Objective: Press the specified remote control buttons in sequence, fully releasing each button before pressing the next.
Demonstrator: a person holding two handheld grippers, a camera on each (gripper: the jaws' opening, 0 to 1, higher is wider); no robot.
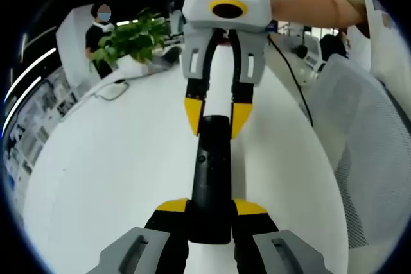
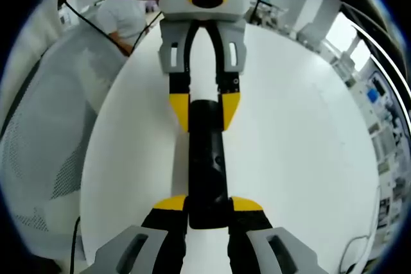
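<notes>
White table (image 1: 115, 158): remote (image 1: 209, 171) btwn both grippers' jaws.

White table (image 1: 115, 158); green plant (image 1: 131, 36); mesh chair (image 1: 366, 133); black cable (image 1: 292, 75).

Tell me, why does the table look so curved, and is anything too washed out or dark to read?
Left gripper view: the fisheye lens bows the white table; the black remote is too dark to read its buttons. Right gripper view: same bowing, bright windows glare, and the remote stays a dark bar.
</notes>
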